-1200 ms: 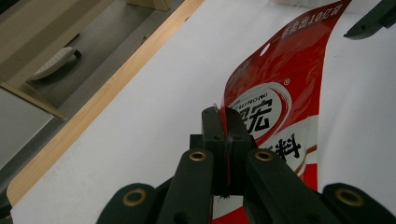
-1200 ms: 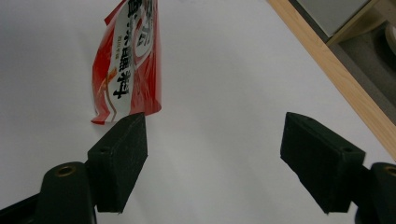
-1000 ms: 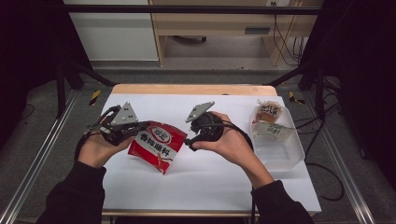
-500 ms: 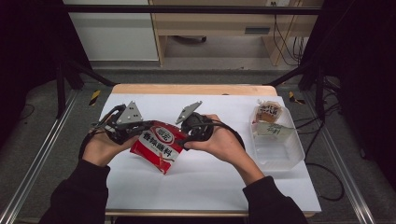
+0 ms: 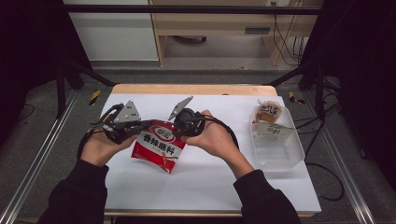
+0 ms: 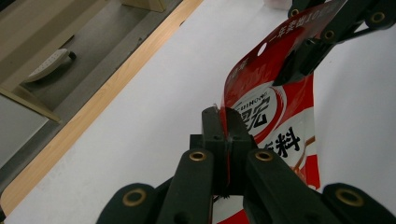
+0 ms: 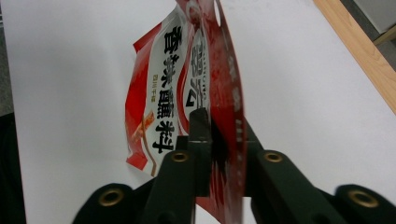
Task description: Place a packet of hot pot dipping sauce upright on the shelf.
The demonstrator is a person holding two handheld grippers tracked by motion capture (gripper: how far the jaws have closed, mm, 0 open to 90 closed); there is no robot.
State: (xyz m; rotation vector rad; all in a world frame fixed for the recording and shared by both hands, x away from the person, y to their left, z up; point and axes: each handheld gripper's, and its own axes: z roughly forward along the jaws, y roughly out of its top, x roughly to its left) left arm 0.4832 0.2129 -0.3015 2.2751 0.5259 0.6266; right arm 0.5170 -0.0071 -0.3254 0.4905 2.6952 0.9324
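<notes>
- Pinching the top edge of the red seasoning packet, the left gripper has its jaws pressed together on the thin film.
- The right gripper has just been closing, and its jaws now clamp the same packet's top edge at the other end.
- From the high view, the packet hangs between both grippers over the left half of the desk, its lower corner towards the near edge.
- That view also takes in a clear plastic tray near the right edge, with a wrapped bun at its far end.
- The left gripper view adds the punched hang hole in the packet's top strip.
</notes>
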